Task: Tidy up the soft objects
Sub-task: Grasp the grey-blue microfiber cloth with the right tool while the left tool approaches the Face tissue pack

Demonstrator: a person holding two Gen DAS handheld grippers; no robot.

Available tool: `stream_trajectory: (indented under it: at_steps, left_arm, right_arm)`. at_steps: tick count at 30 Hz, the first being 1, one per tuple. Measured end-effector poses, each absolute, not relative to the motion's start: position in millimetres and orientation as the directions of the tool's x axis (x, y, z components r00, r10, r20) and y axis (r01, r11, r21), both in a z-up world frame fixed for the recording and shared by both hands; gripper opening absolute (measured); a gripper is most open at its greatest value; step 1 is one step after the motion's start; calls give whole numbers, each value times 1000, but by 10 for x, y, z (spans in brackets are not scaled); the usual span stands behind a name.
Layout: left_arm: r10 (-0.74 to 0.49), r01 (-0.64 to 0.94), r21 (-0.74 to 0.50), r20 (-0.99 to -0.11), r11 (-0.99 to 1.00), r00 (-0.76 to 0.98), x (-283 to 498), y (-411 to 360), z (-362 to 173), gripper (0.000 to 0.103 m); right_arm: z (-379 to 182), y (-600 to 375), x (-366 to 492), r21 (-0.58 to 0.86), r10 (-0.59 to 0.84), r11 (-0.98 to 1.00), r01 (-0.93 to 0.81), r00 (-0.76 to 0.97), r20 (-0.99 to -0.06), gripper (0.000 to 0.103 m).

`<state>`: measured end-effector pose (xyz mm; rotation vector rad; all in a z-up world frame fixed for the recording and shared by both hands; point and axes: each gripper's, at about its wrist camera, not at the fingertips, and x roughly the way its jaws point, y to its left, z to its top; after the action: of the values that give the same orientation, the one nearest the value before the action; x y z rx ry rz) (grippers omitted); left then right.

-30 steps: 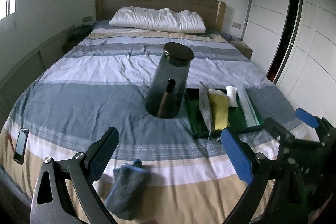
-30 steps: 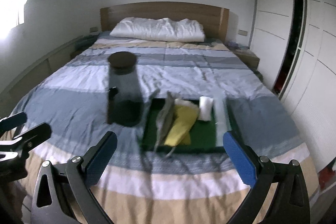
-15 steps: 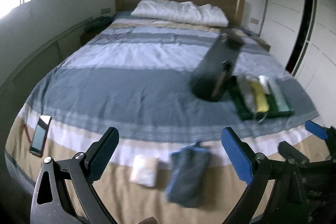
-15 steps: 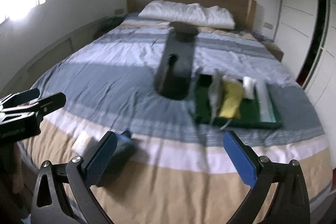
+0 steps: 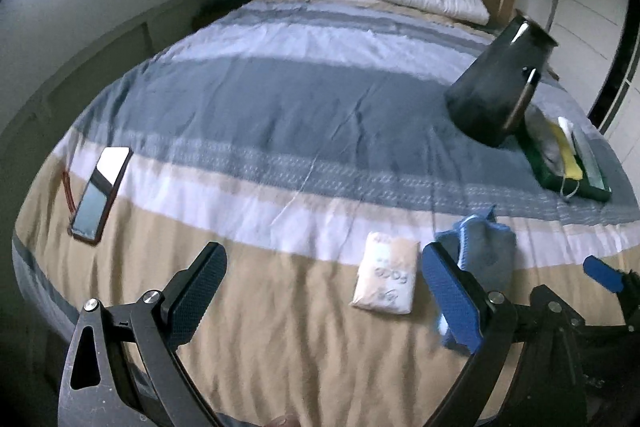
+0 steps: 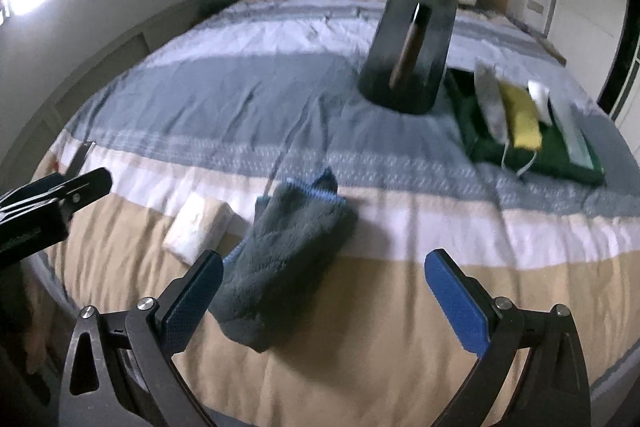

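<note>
A fluffy grey-blue towel (image 6: 286, 255), folded into a soft lump, is lying on the tan band of the striped bed (image 6: 240, 99), just beside a flat white packet (image 5: 385, 273). Both the left gripper (image 5: 320, 291) and right gripper (image 6: 324, 295) are hovering with jaws apart, gripping nothing. A green tray (image 6: 560, 155) is sitting further back.

Both grippers are held side by side, level. The left gripper (image 5: 322, 297) gapes wide, holding nothing; the right gripper (image 6: 324, 299) likewise, empty.

White packet (image 5: 383, 277) bears print reading roughly "Face"; rest illegible
</note>
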<state>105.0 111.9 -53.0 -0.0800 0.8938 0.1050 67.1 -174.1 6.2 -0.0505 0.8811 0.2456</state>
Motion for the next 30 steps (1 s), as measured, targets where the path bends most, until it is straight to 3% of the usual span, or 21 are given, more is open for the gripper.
stream_trajectory:
  at_steps: [20,30]
  left_arm:
    - [89,-161,-7,-808,987,582,1214,1362,-704,96]
    - [67,-117,5,-843,993,534,1322,1143,-911,96]
  right_arm:
    - [-868,-982,1337,-33,68,984,-177,533,-843,103]
    - [-1139,-1118,1480,-77,25,981,-178,510,-860,100]
